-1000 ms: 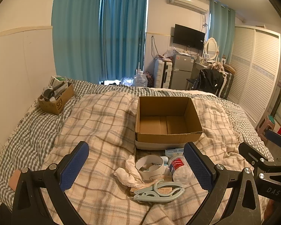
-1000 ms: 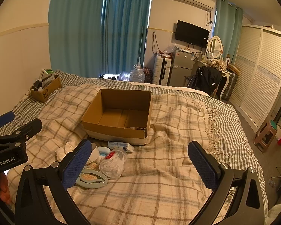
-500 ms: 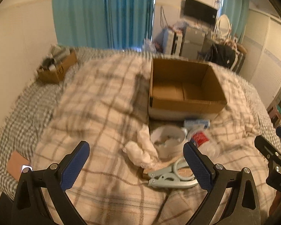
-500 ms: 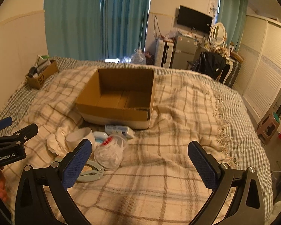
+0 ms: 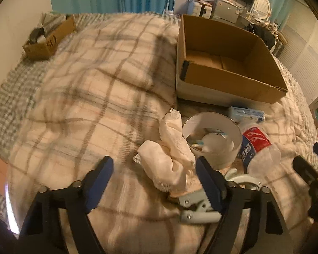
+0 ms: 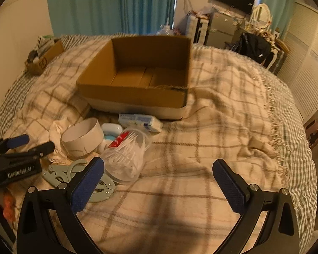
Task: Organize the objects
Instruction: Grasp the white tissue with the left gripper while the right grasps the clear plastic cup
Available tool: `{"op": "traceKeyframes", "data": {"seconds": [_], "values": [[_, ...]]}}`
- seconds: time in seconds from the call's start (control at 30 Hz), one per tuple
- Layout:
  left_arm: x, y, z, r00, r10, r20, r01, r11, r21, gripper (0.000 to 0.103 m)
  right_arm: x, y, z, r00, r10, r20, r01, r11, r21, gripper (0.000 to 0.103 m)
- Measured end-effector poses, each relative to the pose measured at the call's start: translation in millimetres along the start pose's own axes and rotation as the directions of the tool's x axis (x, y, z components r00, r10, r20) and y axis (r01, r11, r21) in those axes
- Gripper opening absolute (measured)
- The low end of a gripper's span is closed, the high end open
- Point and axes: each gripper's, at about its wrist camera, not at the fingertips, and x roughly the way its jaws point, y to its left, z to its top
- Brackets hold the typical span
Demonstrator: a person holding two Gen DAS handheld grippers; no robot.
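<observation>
Open blanket right of clutter gives passage; crumpled cloth, white ring, plastic bottle, clamp crowd cardboard box front.

The left gripper has its arms cut off by the bottom edge of its own view; its right finger covers part of the grey clamp, whose handles cannot be followed; the crumpled cloth just ahead of that finger hides the near wall of the white ring; what lies inside the ring is too blurred to name; the label on the plastic bottle, right of the finger, cannot be read; the small box far left is smeared; in the right wrist view, the right gripper has its left finger over part of the clamp.
</observation>
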Motion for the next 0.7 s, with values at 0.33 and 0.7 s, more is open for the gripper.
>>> {"op": "traceKeyframes", "data": {"seconds": [0.33,0.7], "values": [[19.5,-2.4,-1.3,0.994,-0.088,-0.06,0.091,0.995,0.041,0.017,62.0,40.4,15.2,0.987,0.03,-0.157,-0.043,0.996,-0.077,0.083],[-40.1,-2.3,-7.8,0.994,-0.096,0.055,0.091,0.992,0.092,0.014,19.2,37.0,10.4,0.999,0.021,-0.05,-0.025,0.996,-0.087,0.061]]}}
